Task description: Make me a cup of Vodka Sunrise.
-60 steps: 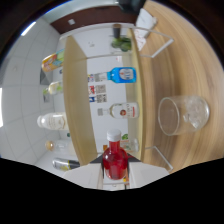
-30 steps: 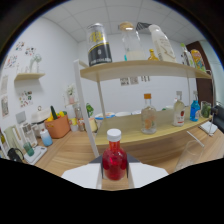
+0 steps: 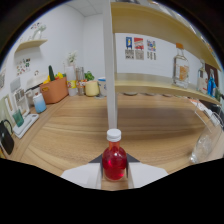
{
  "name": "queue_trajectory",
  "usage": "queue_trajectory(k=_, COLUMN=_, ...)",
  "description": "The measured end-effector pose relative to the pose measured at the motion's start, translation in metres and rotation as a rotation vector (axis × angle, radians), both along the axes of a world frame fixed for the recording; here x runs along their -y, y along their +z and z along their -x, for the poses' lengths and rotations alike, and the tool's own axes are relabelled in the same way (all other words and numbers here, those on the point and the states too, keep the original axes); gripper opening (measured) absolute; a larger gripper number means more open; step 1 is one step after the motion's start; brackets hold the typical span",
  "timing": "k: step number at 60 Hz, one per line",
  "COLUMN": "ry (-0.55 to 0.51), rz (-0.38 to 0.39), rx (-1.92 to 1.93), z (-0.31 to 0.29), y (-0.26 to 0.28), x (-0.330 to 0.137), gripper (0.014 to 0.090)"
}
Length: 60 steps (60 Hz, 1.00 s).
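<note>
The gripper (image 3: 114, 172) points forward, level over the counter, its two pale fingers (image 3: 84, 176) showing at the bottom of the view. Both fingers press against the sides of a small bottle (image 3: 114, 160) (red liquid, white cap), which stands upright between them. The bottle's neck and cap rise clear above the fingertips; no hand or sleeve shows.

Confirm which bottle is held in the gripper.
The small round bottle of red liquid with a white cap, clamped between the gripper fingers. The tall clear glass bottle stands on the far shelf.
</note>
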<state>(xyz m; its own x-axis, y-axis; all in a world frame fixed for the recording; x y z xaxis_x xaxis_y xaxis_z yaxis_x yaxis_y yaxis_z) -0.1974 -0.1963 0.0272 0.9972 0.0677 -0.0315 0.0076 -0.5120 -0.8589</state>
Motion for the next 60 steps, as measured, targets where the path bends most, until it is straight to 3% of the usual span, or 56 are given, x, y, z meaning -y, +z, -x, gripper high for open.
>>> queue_trajectory(k=7, ry=-0.021, rz=0.070, rx=0.003, z=-0.001, y=-0.013, x=0.005, gripper=0.0352)
queue_trajectory(k=31, ry=0.039, rz=0.096, rx=0.025, z=0.000, y=-0.018, x=0.022, gripper=0.0378)
queue_trajectory(k=37, ry=0.072, rz=0.099, rx=0.012, z=0.003, y=-0.013, x=0.029, gripper=0.0530)
queue_trajectory(k=42, ry=0.112, rz=0.091, rx=-0.008, z=0.007, y=0.004, x=0.037, gripper=0.0849)
queue_trajectory(k=43, ry=0.117, rz=0.083, rx=-0.010, z=0.006, y=0.009, x=0.038, gripper=0.0869)
queue_trajectory(k=60, ry=0.115, rz=-0.109, rx=-0.024, z=-0.052, y=0.129, x=0.069, gripper=0.0863)
